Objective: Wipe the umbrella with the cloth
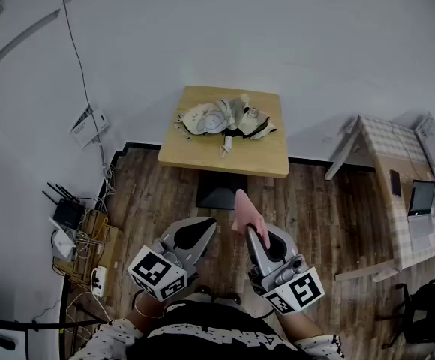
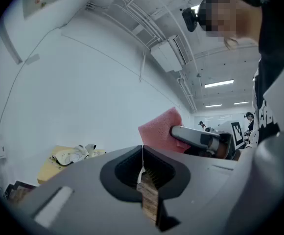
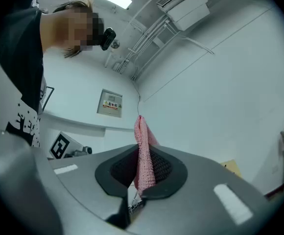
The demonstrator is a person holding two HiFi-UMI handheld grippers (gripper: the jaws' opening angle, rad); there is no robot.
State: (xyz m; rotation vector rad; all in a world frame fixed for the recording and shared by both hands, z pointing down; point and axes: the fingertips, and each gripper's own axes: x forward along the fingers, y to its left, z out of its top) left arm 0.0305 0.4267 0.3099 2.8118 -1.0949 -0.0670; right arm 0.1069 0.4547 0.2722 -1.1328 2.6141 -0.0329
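R claw clamped on pink cloth; free flap sticks up past tips. L claw shut tight, nothing in it. Both claws near body, well short of worktop. Umbrella lies collapsed and crumpled at worktop's far half, near wall. Wiping not begun; step prob. = carry cloth to worktop. To do well: firm R grip, lead w/ free flap, pin canopy to worktop w/ L claw, wipe along folds.

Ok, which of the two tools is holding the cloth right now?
The right tool: its jaws are shut on the pink cloth, which sticks up between them. The left tool is shut with nothing in it.
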